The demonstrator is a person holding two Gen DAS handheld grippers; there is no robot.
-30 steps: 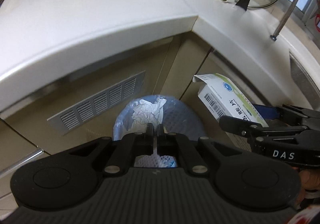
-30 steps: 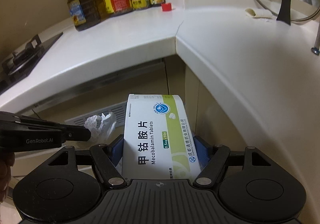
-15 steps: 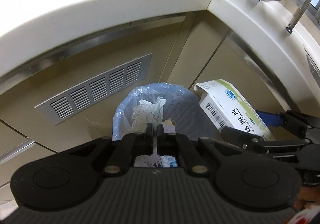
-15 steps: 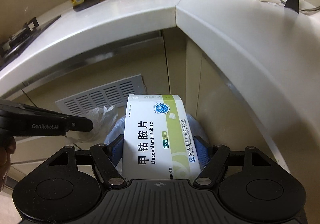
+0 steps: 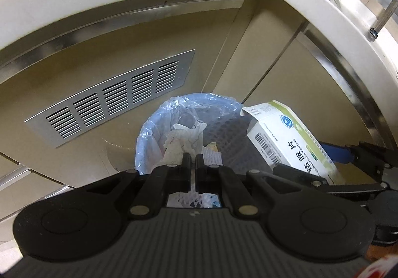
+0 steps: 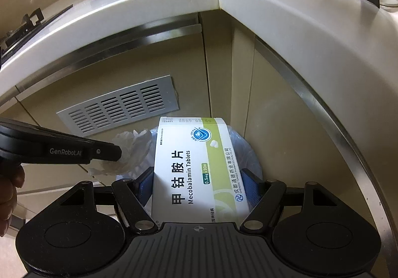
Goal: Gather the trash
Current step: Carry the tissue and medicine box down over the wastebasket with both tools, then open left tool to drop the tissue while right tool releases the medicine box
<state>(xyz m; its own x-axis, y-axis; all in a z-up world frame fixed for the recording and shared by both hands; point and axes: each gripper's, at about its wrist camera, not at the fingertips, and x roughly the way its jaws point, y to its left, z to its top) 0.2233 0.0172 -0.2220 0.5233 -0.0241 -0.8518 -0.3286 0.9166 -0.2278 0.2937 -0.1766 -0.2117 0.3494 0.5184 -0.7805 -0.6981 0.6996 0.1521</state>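
The right gripper (image 6: 199,186) clamps a white-and-green cardboard medicine box (image 6: 196,168) above the near rim of a round mesh bin lined with pale blue plastic (image 5: 149,133); the left gripper (image 5: 192,161), jaws shut, pinches a crumpled white tissue (image 6: 129,151) over that bin. Released here, the box could strike the rim and tumble outside.
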